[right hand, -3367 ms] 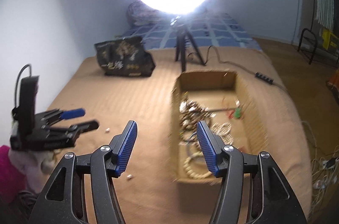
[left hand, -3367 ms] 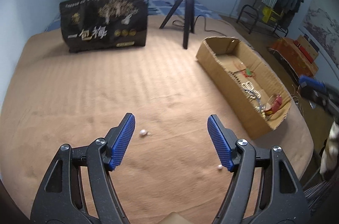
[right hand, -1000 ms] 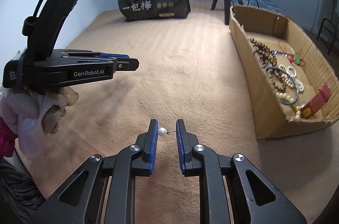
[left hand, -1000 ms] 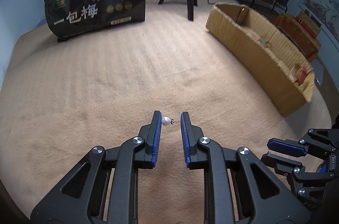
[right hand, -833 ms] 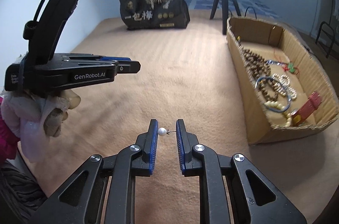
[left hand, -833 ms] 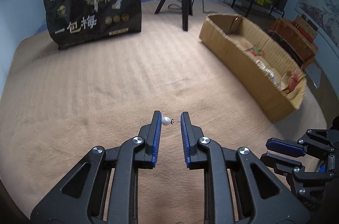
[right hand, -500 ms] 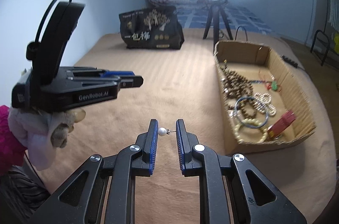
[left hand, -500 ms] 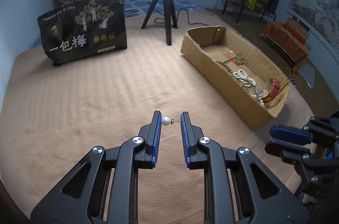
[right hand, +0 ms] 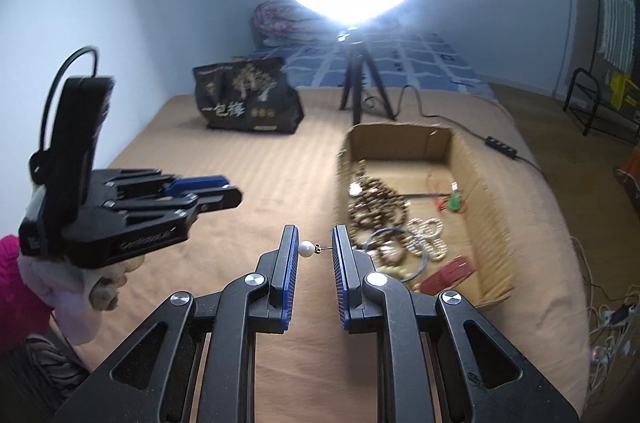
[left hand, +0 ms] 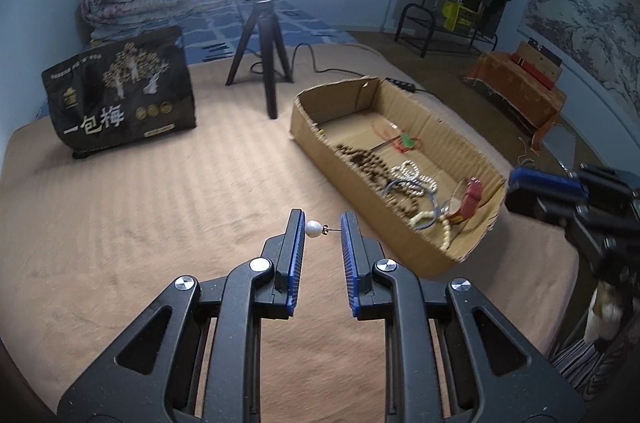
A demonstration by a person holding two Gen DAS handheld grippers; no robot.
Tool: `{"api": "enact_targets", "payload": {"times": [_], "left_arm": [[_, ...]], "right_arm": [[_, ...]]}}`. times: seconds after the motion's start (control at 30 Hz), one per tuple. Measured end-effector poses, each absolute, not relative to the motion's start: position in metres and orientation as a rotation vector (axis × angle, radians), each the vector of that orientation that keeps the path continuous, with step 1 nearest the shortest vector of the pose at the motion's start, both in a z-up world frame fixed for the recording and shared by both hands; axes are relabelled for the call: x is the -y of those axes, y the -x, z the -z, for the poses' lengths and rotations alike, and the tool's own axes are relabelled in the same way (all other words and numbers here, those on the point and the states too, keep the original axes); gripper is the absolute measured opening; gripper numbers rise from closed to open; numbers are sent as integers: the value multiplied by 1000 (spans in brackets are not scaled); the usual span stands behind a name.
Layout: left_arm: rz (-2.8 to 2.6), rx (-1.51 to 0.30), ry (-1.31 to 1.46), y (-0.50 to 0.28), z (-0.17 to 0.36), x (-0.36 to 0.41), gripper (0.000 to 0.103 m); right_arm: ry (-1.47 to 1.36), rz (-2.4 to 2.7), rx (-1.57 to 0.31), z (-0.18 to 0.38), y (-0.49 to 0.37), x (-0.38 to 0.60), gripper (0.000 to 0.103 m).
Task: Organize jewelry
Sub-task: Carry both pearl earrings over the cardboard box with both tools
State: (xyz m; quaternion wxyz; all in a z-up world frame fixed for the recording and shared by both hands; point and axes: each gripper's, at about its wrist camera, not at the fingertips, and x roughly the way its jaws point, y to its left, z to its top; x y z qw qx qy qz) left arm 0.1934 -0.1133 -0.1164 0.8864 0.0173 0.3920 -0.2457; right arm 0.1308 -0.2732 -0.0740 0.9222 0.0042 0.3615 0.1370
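A: Pearl stud earring [left hand: 314, 228] in the left hand-held gripper [left hand: 322, 227], pinched end to end: pearl on the left pad, post tip on the right pad. Held up off the brown bed cover [left hand: 132, 207].

B: Right one?

A: Same. Right hand-held gripper [right hand: 315, 247] clamps a second pearl stud [right hand: 306, 248], pearl left, post right. Both grippers are closed on a stud, with the gap between the pads only as wide as the stud is long.

B: Scene, left to right?

A: Left wrist view: black printed bag [left hand: 122, 95] at 10 o'clock, ring light tripod [left hand: 264, 59] at 12, cardboard box [left hand: 444, 139] at 2. Box already holds a dark bead string [left hand: 362, 159], white bead bracelet [left hand: 412, 173] and a red tassel piece [left hand: 472, 197].

B: Handling?

A: Looks tiny, light and rigid. Pearl is round and smooth, so likely slippery, and the post is thin and could bend. Lengthwise pinch seems marginal; it could pivot or pop out if pressure shifts. Safer hold would be across the pearl, post free.

B: Next?

A: Probably carry both over the box wall and release low, since studs bounce and would get lost in the beads.
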Motion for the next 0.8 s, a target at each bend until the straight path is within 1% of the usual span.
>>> {"api": "enact_targets", "payload": {"times": [0.5, 0.8], "left_arm": [[565, -790, -30, -199, 106, 160, 17], [555, -782, -1, -222, 103, 182, 17]], "right_arm": [[-32, -209, -726, 58, -193, 320, 15], [-33, -200, -761, 74, -241, 334, 15]]}}
